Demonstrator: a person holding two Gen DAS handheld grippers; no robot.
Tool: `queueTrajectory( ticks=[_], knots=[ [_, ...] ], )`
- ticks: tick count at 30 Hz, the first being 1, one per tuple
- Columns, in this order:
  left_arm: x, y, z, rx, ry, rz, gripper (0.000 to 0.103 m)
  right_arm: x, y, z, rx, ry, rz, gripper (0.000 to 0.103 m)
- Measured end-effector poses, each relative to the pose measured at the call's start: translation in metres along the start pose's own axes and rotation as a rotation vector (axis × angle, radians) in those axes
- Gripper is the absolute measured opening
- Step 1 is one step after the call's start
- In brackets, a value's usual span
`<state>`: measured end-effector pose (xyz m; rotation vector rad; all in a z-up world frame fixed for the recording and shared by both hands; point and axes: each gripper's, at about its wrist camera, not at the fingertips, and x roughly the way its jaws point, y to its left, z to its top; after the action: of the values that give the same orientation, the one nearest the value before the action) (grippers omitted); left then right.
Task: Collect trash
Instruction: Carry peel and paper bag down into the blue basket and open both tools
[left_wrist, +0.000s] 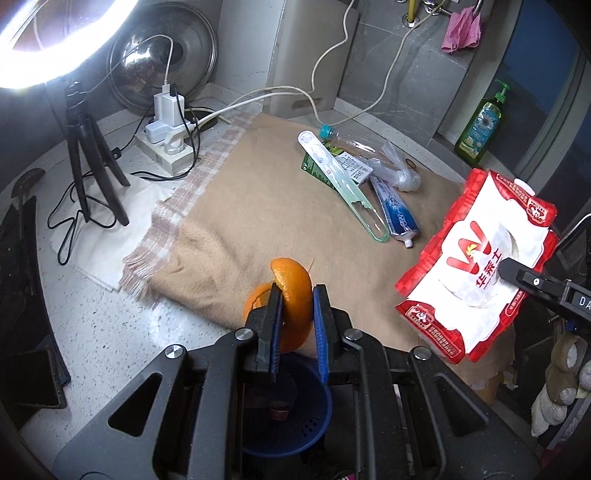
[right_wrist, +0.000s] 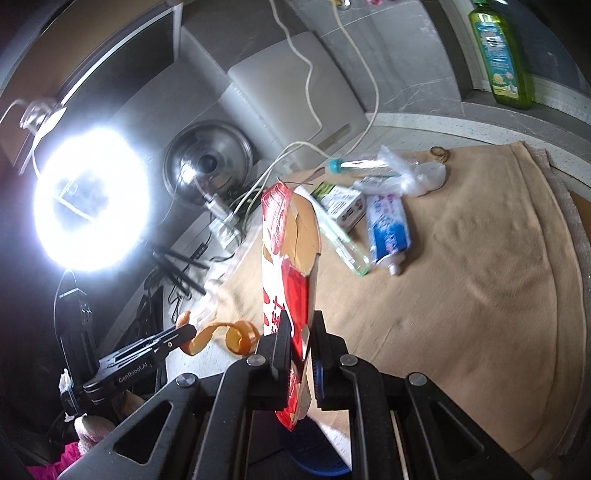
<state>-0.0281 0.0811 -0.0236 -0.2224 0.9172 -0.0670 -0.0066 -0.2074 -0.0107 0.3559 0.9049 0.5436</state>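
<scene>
The orange peel is held up in the air between the jaws of the left gripper, which are closed on it, and it curls above and beside the black fingers; in the right wrist view the same peel hangs as a spiral from the tip of that gripper. Directly below the left gripper stands a blue basket with slots in its wall. The red and white carton (flattened, with its brown inner side showing in the right wrist view) is clamped by the jaws of the right gripper, and it stands upright in front of that camera. Farther out, a beige blanket covers the speckled tabletop. On the blanket lie the other pieces of trash, close together: a clear green toothbrush case, a toothpaste tube just beside it, a small paper box under the case, a crushed plastic bottle with a blue cap, and a crumpled clear bag. Behind them, at the wall, are a power strip with chargers, a steel lid, a bright ring light and a green soap bottle.
</scene>
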Motion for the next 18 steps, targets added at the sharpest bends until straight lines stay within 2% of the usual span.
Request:
queueTrajectory(
  ticks=[10, 18],
  knots=[
    [-0.03, 0.016, -0.022, -0.002, -0.012, 0.008, 0.014, 0.008, 0.033, -0.032, -0.056, 0.054, 0.012, 0.007],
    [-0.014, 0.025, -0.059, 0.007, 0.071, 0.024, 0.014, 0.025, 0.046, -0.065, -0.093, 0.12, 0.0, 0.007]
  ],
)
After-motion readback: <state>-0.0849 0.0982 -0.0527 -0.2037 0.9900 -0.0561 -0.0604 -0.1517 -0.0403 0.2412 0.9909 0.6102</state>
